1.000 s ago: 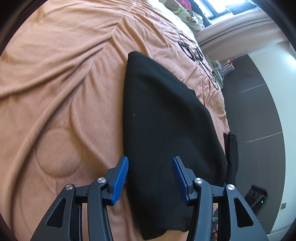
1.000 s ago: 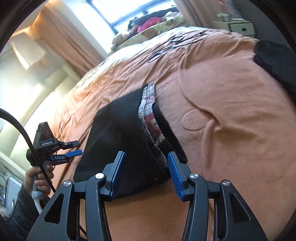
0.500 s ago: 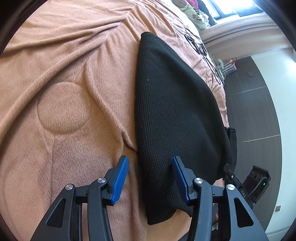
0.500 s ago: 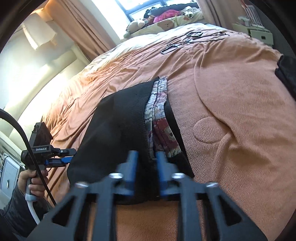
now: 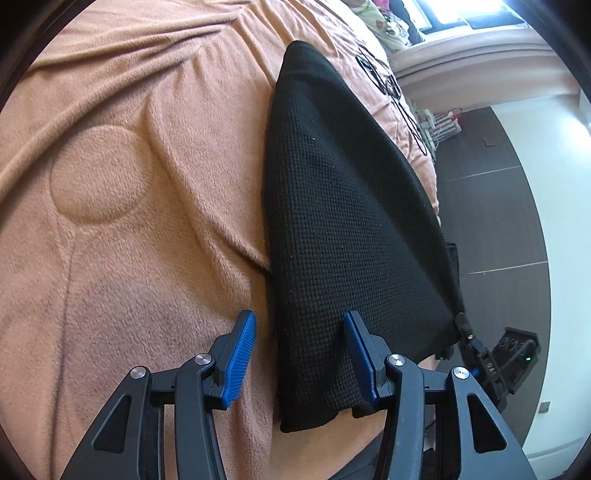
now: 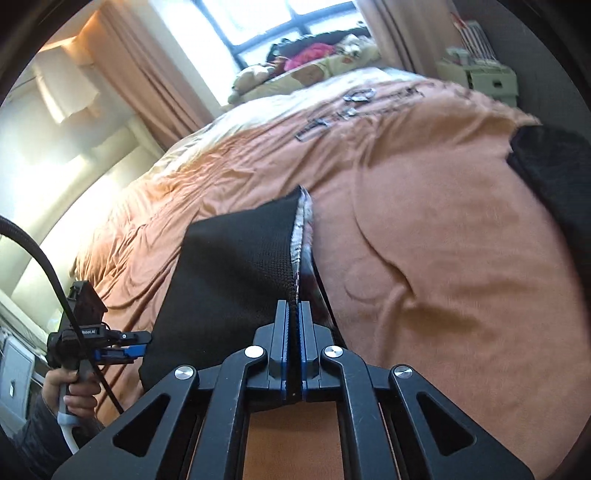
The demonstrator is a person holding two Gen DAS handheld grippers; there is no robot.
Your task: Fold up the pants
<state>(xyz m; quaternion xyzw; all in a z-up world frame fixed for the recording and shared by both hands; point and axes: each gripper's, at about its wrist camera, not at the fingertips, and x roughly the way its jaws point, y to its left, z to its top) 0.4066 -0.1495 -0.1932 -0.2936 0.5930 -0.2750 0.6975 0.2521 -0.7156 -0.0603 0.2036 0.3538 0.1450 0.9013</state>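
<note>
Since earlier: our right gripper (image 6: 294, 314) has clamped shut on the pants (image 5: 343, 206) waistband.
Left gripper (image 5: 297, 354): half open, straddling the hem, gripping nothing.
Pants: flat on the blanket (image 5: 122, 229), both ends ready for lifting.

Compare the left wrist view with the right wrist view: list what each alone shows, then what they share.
Left wrist only: the left gripper head-on, jaws open astride the pants' near edge, and dark floor.

Right wrist only: the right gripper shut on the pants' patterned waistband, a window, and the hand holding the left gripper.

Both: black pants on the orange bedspread.
</note>
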